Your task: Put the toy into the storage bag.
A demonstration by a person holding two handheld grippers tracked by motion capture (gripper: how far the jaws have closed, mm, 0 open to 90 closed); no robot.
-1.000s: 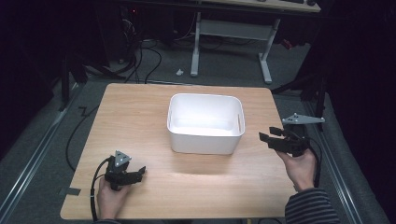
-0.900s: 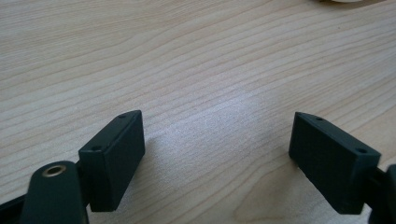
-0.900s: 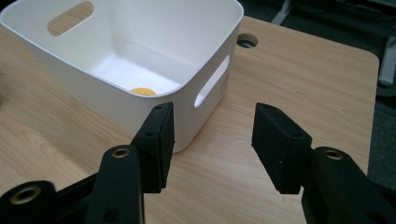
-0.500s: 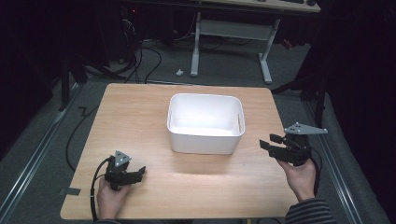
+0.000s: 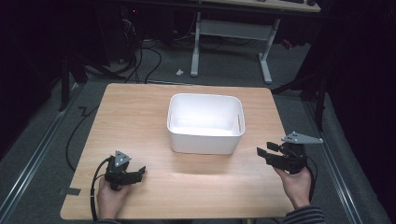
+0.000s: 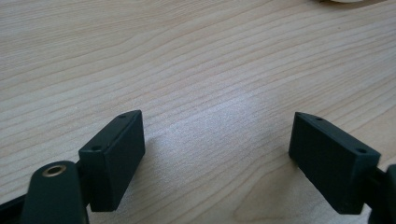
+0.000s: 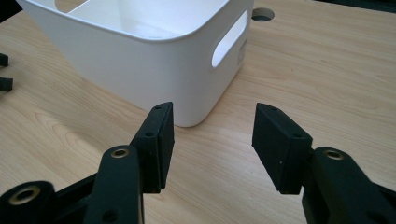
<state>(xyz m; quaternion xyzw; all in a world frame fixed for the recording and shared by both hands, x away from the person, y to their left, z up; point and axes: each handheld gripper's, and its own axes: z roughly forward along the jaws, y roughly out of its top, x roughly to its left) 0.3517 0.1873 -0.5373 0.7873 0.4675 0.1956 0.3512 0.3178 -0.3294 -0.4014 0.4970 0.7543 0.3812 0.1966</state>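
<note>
A white plastic bin [image 5: 205, 136] with slot handles stands in the middle of the wooden table [image 5: 135, 116], and its inside looks bare. My left gripper [image 5: 139, 172] rests low on the table near the front left corner, open, with bare wood [image 6: 187, 56] between its jaws [image 6: 219, 149]. My right gripper [image 5: 262, 153] hovers at the table's right side, just right of the bin, pointing left. It is open, nothing sits between its jaws [image 7: 212, 135], and the bin's near corner [image 7: 140, 70] lies just beyond them.
A grey desk frame [image 5: 231, 32] and loose cables [image 5: 149, 56] stand on the floor behind the table. A round hole [image 7: 261, 15] pierces the tabletop past the bin. The left gripper's jaw tips [image 7: 3, 70] show far off across the wood.
The right hand has sunk and drawn a little toward the table's front edge, gripper still open. The left gripper and the bin have not moved.
</note>
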